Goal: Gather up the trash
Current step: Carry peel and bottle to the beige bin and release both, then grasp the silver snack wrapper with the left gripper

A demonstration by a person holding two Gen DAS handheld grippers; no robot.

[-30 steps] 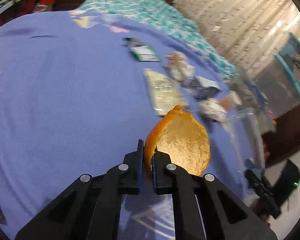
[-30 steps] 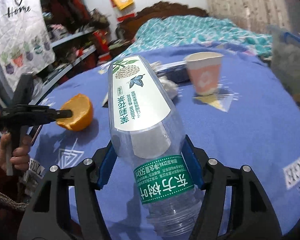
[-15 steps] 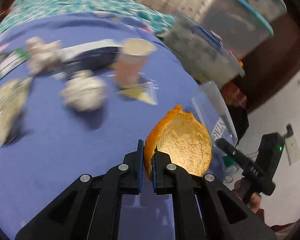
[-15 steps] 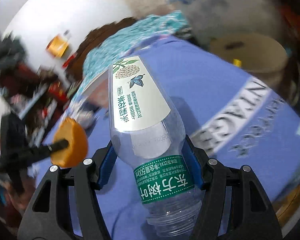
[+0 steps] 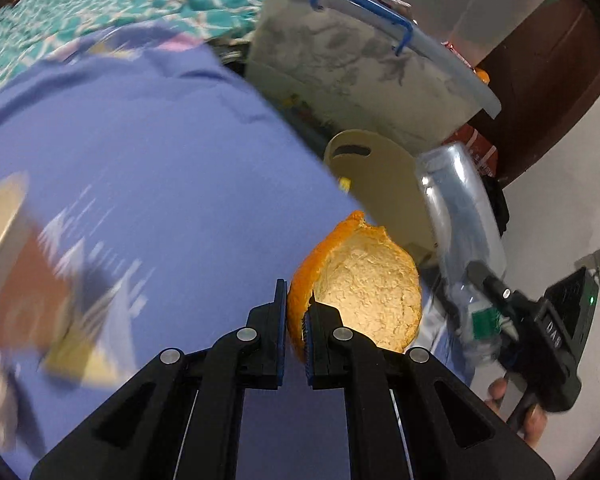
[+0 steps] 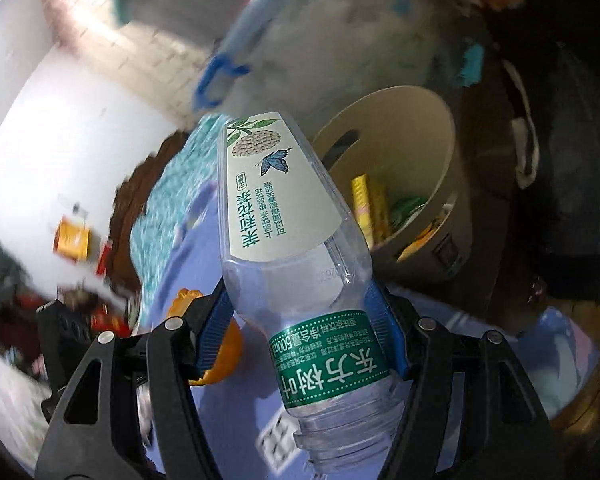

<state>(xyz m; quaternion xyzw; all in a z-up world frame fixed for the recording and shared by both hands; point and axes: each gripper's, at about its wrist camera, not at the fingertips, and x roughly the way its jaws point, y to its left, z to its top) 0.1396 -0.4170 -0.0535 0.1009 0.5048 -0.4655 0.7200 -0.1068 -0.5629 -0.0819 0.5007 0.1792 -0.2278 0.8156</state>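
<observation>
Orange peel: your left gripper [image 5: 296, 312] has its jaws pressed nearly together on the rim of a half orange peel [image 5: 364, 292], pith side up. A thin rim is the only purchase a hollow shell offers, hence the edge pinch.
Clear plastic: your right gripper [image 6: 300, 320] clamps an empty tea bottle [image 6: 296, 240] across its lower body, jaws about half spread because the bottle fills them. Pads sit on both flanks just above the green band; base points away from you.
Carrier: a blue printed sheet [image 5: 140, 160] covers the bed. Both loads hang at its edge, on the side nearest the bin.
Bin: a beige round waste bin [image 6: 452, 184] stands on the floor just beside that bed edge, already holding yellow and green wrappers. The slot in its wall reads as a carry handle.
Position: in the right wrist view the bottle's far end overlaps the bin's rim; in the left wrist view the peel sits between bed edge and bin, near the bottle.
Judgement: you are mid-carry, both pieces headed for the bin, neither released yet.
Left on the sheet: a paper cup [image 5: 0, 224] and blurred scraps near the opposite side, too smeared to name.
Risk: the peel's narrow grip could slip if you tilt further. Clear the bin's rim before opening either hand.
</observation>
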